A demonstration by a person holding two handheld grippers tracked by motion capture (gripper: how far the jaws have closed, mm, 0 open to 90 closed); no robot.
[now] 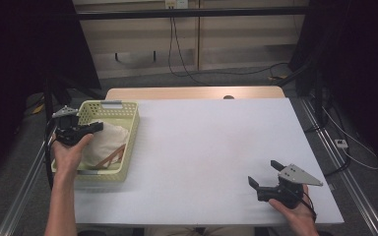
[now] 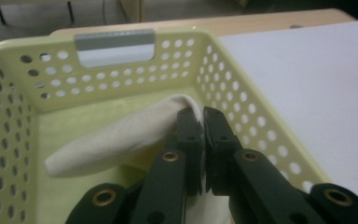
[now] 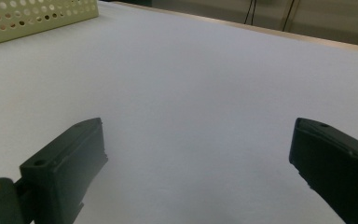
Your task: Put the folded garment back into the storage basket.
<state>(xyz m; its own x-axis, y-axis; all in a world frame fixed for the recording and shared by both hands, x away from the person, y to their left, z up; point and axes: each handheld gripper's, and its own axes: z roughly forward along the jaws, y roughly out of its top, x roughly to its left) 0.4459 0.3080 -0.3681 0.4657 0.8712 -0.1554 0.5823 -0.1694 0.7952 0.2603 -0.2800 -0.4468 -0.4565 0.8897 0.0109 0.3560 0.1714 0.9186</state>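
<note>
Left gripper sits at the bench's left edge, jaws pinched together. Right gripper rests near the front right corner, jaws spread wide.

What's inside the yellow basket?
A cream cloth, pinched by the left tongs, inside the basket. A brownish piece shows beside it in the high view; anything under the cloth is hidden.

In the left gripper view the closed black left gripper covers the near end of the cream-white cloth, so the pinched part cannot be made out. The pale yellow perforated plastic basket is cut off at that view's left and bottom edges. In the high view the basket's near wall hides the cloth's lower part.
</note>
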